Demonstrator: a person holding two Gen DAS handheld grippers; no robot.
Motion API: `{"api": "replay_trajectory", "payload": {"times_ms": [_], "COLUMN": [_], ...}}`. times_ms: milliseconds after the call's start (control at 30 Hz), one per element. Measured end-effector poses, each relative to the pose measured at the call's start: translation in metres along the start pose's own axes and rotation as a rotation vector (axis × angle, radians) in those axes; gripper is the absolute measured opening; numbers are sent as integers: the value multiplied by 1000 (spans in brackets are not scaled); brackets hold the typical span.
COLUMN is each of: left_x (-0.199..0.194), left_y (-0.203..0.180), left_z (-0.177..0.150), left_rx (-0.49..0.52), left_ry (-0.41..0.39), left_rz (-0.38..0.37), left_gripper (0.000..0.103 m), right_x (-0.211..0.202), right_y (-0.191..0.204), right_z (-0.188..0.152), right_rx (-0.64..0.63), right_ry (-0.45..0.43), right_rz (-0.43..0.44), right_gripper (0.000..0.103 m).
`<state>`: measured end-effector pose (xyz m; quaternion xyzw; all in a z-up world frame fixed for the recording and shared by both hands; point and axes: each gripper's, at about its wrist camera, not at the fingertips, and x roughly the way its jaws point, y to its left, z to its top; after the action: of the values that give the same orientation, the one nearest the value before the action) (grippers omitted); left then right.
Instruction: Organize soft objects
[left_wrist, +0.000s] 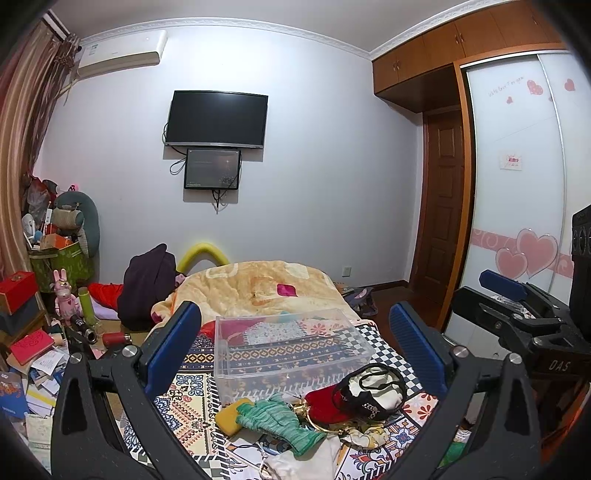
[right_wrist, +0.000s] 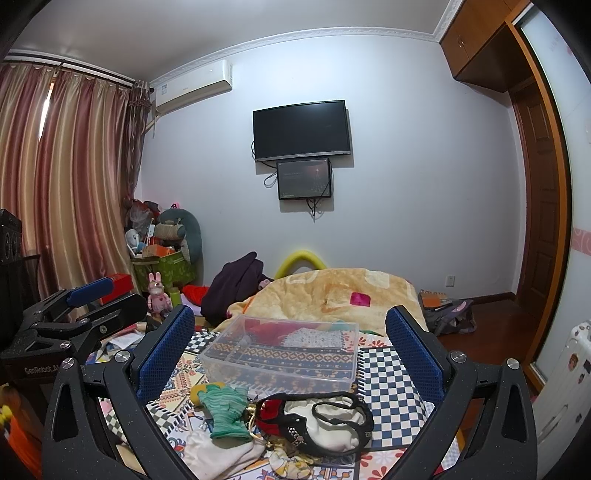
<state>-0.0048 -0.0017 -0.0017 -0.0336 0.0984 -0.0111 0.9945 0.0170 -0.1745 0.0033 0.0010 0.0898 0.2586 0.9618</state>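
Observation:
A pile of soft things lies on the patterned bed cover in front of me: a green knit glove (left_wrist: 280, 421) (right_wrist: 225, 410), a yellow sponge (left_wrist: 229, 415), a red pouch (left_wrist: 327, 406), a white and black cloth bag (left_wrist: 373, 391) (right_wrist: 332, 424) and a white cloth (left_wrist: 306, 461) (right_wrist: 218, 454). Behind them stands a clear plastic bin (left_wrist: 291, 354) (right_wrist: 284, 354). My left gripper (left_wrist: 295, 347) is open and empty above the pile. My right gripper (right_wrist: 291, 350) is open and empty too; it also shows at the right of the left wrist view (left_wrist: 517, 306).
A beige blanket (left_wrist: 258, 288) is heaped at the bed's far end, with a dark garment (left_wrist: 147, 288) beside it. Boxes, books and toys clutter the floor at the left (left_wrist: 33, 332). A wardrobe (left_wrist: 517, 184) and door stand at the right.

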Motion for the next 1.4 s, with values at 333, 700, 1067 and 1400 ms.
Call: {"api": "replay_trajectory", "payload": {"times_ms": [333, 700, 1067, 1400], "left_x": [-1, 3, 38, 88], "left_y": [-1, -1, 7, 23], "left_z": [1, -1, -37, -95], "left_rx": [2, -1, -7, -70], "left_ry": [-5, 4, 160, 381], "left_rz": [-3, 8, 20, 25], "left_gripper": [103, 103, 103, 83], "right_x": [-1, 3, 44, 65], "right_y": [0, 0, -28, -55], "right_z": [1, -1, -51, -97], "right_rx": [2, 4, 52, 105], "right_ry": [-2, 8, 195, 366], "right_rz": [2, 0, -38, -33], "right_gripper": [103, 103, 103, 103]}}
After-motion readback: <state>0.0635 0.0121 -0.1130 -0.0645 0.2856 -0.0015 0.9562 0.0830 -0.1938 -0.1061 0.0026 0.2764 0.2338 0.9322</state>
